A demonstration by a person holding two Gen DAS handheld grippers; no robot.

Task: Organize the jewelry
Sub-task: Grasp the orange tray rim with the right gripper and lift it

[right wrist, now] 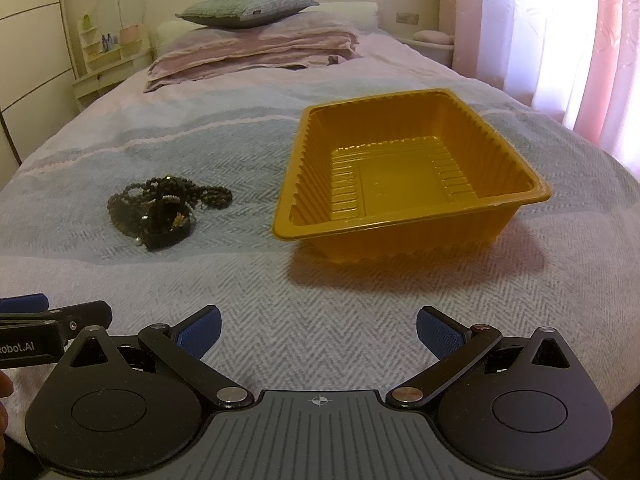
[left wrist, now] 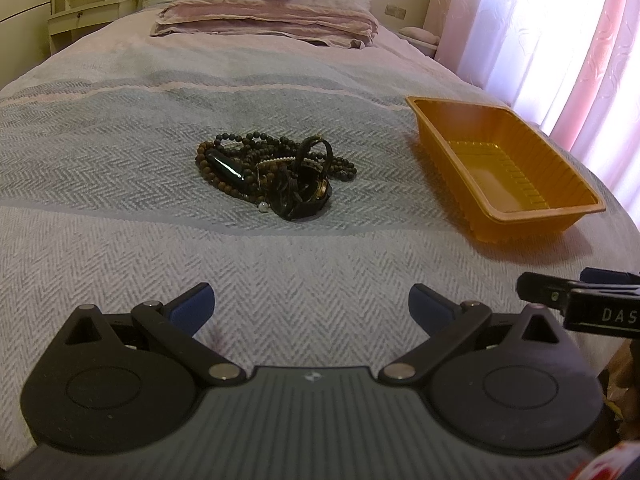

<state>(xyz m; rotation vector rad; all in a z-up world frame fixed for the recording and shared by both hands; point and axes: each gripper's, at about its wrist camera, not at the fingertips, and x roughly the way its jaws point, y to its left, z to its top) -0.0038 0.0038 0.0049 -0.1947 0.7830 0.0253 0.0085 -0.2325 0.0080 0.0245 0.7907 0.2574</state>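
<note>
A tangled heap of dark jewelry (left wrist: 272, 172) lies on the bedspread: bead strands, a black strap and a glossy dark oblong piece. It also shows at the left in the right wrist view, jewelry heap (right wrist: 160, 208). An empty orange plastic tray (left wrist: 560, 208) sits to its right, tray (right wrist: 404, 236). My left gripper (left wrist: 312, 306) hovers open, well short of the heap, nothing between its blue pads. My right gripper (right wrist: 318, 330) is open too, in front of the tray, holding nothing. Each gripper's side shows at the edge of the other's view.
The grey herringbone bedspread (left wrist: 120, 208) covers a bed. Folded pink bedding and a grey pillow (right wrist: 248, 12) lie at the far end. Pink curtains (right wrist: 560, 40) hang on the right; a pale shelf unit (right wrist: 104, 56) stands far left.
</note>
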